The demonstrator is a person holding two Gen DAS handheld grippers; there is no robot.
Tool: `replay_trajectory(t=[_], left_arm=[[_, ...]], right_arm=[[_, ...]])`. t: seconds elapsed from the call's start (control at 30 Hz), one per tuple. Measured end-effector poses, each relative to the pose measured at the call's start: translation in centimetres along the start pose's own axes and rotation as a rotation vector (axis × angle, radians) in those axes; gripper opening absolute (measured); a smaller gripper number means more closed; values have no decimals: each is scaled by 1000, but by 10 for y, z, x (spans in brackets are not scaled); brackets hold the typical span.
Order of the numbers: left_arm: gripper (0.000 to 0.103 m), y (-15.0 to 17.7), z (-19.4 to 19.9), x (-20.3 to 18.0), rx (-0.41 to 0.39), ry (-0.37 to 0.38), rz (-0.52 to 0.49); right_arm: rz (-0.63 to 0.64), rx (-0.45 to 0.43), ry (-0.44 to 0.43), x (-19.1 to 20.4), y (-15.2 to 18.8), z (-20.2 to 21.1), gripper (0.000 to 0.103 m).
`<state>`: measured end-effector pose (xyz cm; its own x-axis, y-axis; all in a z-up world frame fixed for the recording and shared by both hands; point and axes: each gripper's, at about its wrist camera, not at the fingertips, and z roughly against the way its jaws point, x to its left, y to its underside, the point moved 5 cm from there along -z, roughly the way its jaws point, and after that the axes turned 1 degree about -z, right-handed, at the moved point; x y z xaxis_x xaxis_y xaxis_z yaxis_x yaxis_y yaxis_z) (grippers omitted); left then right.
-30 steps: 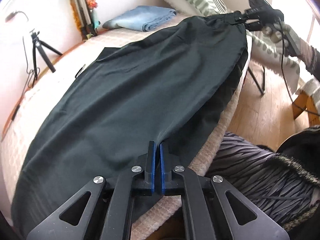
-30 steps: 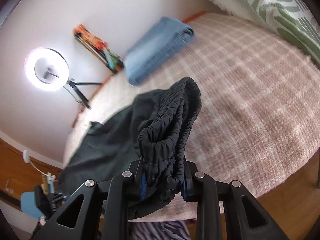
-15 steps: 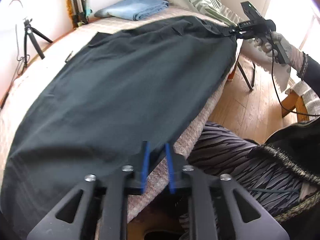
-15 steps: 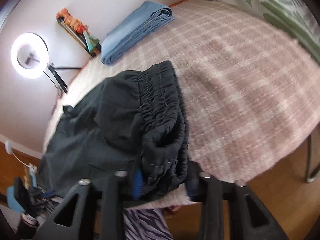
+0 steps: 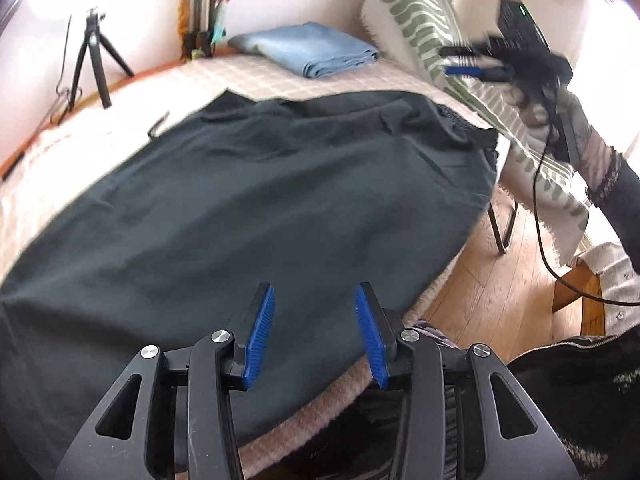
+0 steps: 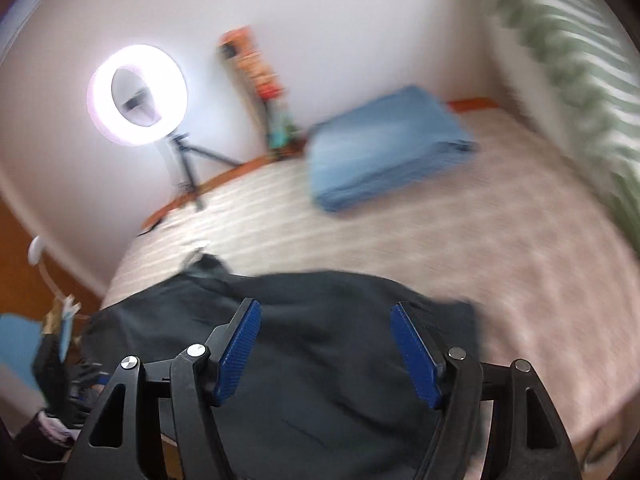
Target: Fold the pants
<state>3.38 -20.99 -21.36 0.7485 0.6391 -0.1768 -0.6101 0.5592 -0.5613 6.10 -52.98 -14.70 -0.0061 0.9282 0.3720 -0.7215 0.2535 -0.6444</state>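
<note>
Both hand-held grippers angled down over dark pants (image 5: pixel 248 208), left hand-held gripper (image 5: pixel 315 330) and right hand-held gripper (image 6: pixel 326 354) jaws just parted, empty

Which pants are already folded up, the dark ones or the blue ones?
The blue jeans, a neat stack by the wall. The dark pants lie spread flat across the bed.

Left gripper (image 5: pixel 315 304) and right gripper (image 6: pixel 325 320) jaws just opening (both empty).

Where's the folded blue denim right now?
The folded blue denim lies at the bed's far end near the wall, beyond the black pants, beside the green-patterned pillow.
</note>
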Motion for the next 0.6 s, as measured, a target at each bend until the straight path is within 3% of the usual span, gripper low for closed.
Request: replay_trajectory(t=[0.2, 0.4, 0.6], left_arm=[[40, 10, -18, 11, 34, -5, 63], [40, 14, -17, 10, 29, -9, 59], [40, 14, -16, 11, 21, 2, 70]], right_arm=[[35, 146, -166, 63, -16, -96, 72], [39, 271, -201, 92, -19, -174, 72], [-24, 369, -274, 108, -15, -226, 67]])
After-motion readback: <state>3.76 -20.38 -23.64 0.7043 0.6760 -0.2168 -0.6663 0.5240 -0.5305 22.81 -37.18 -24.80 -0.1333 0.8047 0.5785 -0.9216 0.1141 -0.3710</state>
